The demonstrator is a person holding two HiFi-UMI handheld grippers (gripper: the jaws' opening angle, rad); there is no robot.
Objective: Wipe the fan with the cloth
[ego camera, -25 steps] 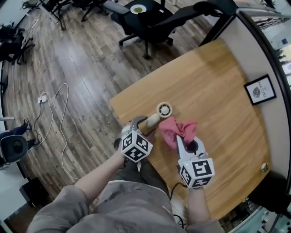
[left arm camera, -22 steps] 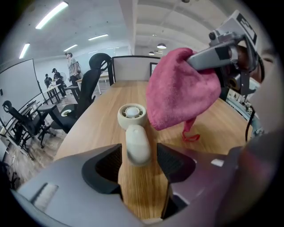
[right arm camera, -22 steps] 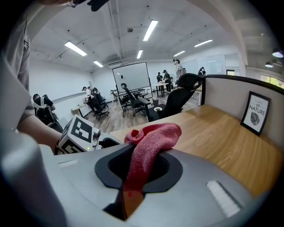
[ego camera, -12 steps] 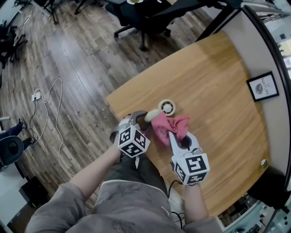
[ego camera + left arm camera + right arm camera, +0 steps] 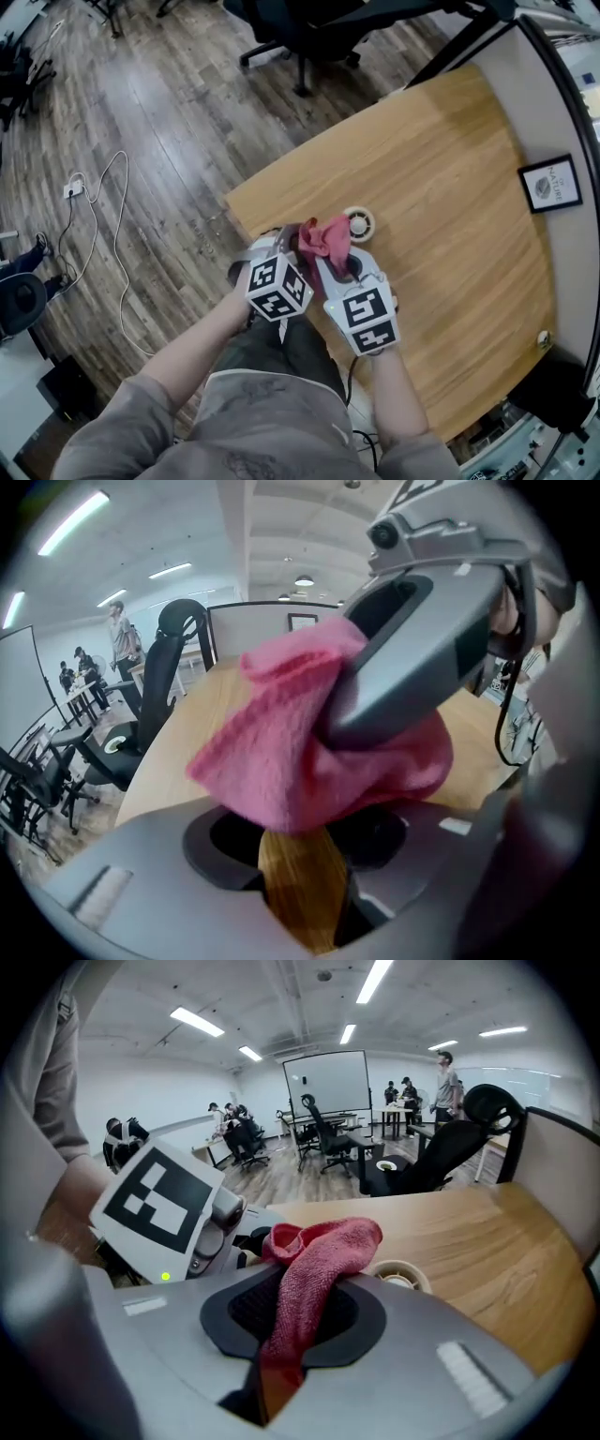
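A small white fan lies on the wooden table [image 5: 441,169]. Its round head [image 5: 359,224] shows in the head view and again, as a fan head [image 5: 398,1276], in the right gripper view. A pink cloth [image 5: 323,236] covers its handle. My right gripper [image 5: 328,257] is shut on that cloth [image 5: 314,1269] and presses it down right beside my left gripper [image 5: 292,236]. The left jaws have closed in within the last second and sit at the handle's end, holding the fan. In the left gripper view the cloth [image 5: 300,761] and the right gripper [image 5: 422,658] fill the frame.
The fan is near the table's left corner, close to the front edge. A framed picture [image 5: 550,183] leans at the far right wall. Black office chairs [image 5: 309,28] stand beyond the table, and a white cable [image 5: 103,216] lies on the wood floor.
My right gripper has carried the cloth left and down onto the fan's handle, ending against the left gripper. The handle, visible before, is now covered. The left gripper has hardly moved.
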